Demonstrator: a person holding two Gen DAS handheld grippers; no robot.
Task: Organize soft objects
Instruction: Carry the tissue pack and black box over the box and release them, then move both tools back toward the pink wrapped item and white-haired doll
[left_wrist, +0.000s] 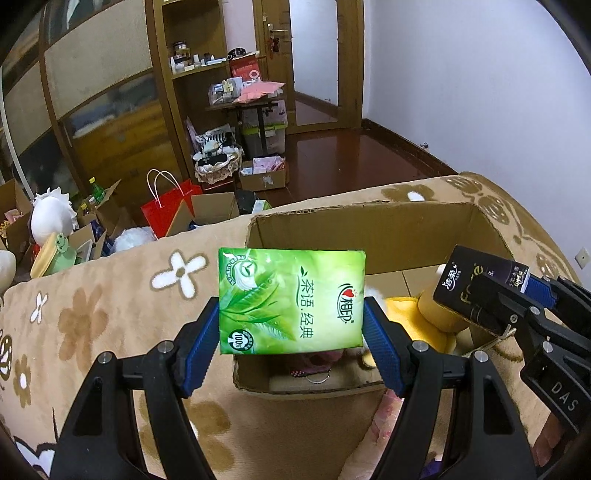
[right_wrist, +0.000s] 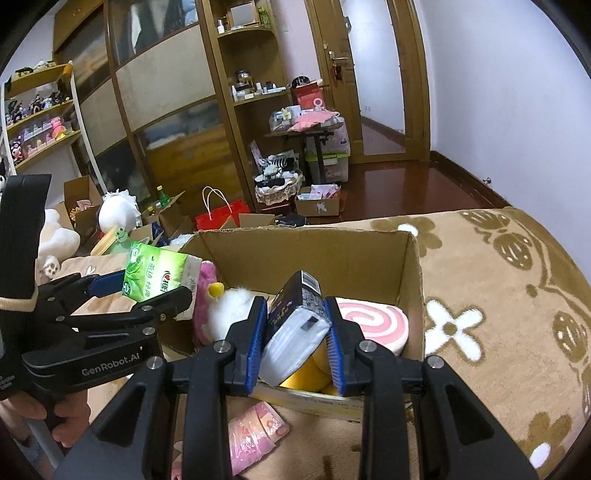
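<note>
Both grippers clamp tissue packs above the cardboard box (left_wrist: 384, 229) (open top): left gripper (left_wrist: 291, 332) holds the green pack (left_wrist: 291, 299), right gripper (right_wrist: 297, 343) the black pack (right_wrist: 295, 325), directly over it.

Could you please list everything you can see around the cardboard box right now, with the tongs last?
Cardboard box: one, brown, open, on the blanket.
Blanket: one, tan with white flowers, under the box.
Green tissue pack: one, held above the box's left edge.
Black tissue pack: one, black and white, held over the box.
Pink swirl cushion: one, inside the box.
Pink packet: one, on the blanket before the box.
Left tongs: shut on green tissue pack.
Right tongs: shut on black tissue pack.
</note>
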